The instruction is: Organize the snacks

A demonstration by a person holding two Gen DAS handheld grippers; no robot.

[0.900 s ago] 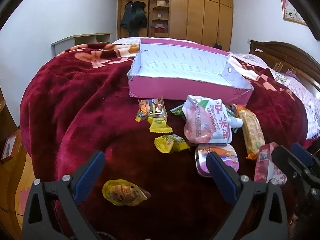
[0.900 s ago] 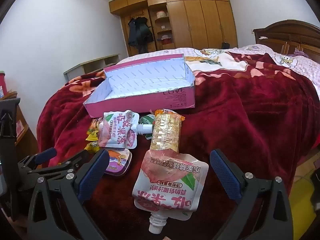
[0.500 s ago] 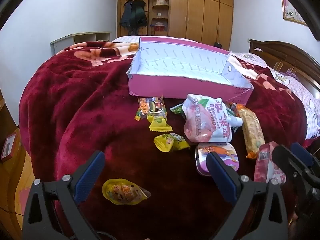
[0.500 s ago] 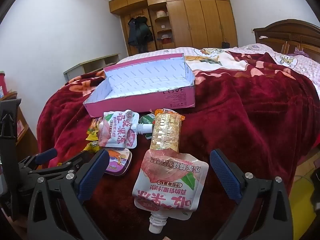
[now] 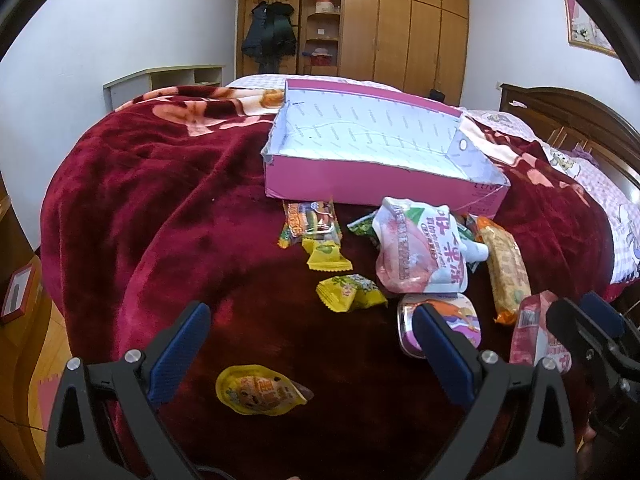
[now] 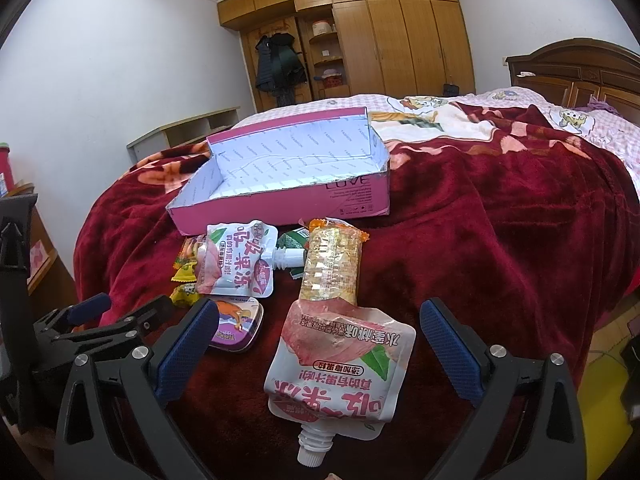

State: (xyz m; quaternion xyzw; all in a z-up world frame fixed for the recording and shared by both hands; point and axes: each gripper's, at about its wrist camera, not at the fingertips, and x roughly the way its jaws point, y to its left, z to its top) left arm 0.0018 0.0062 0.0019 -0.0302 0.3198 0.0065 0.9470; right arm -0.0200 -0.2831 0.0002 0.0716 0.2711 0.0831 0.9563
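Snacks point(image 5: 420, 256) btwn pink box point(image 5: 380, 190) & grippers

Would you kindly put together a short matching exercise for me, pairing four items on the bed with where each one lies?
Things:
1. pink box
2. yellow jelly cup
3. purple tin
4. near juice pouch

Places:
A. between the right gripper's open jaws
B. between the left gripper's open jaws
C. beyond the snacks, empty
D. beside the right gripper's left finger

Pairs: 1-C, 2-B, 3-D, 4-A
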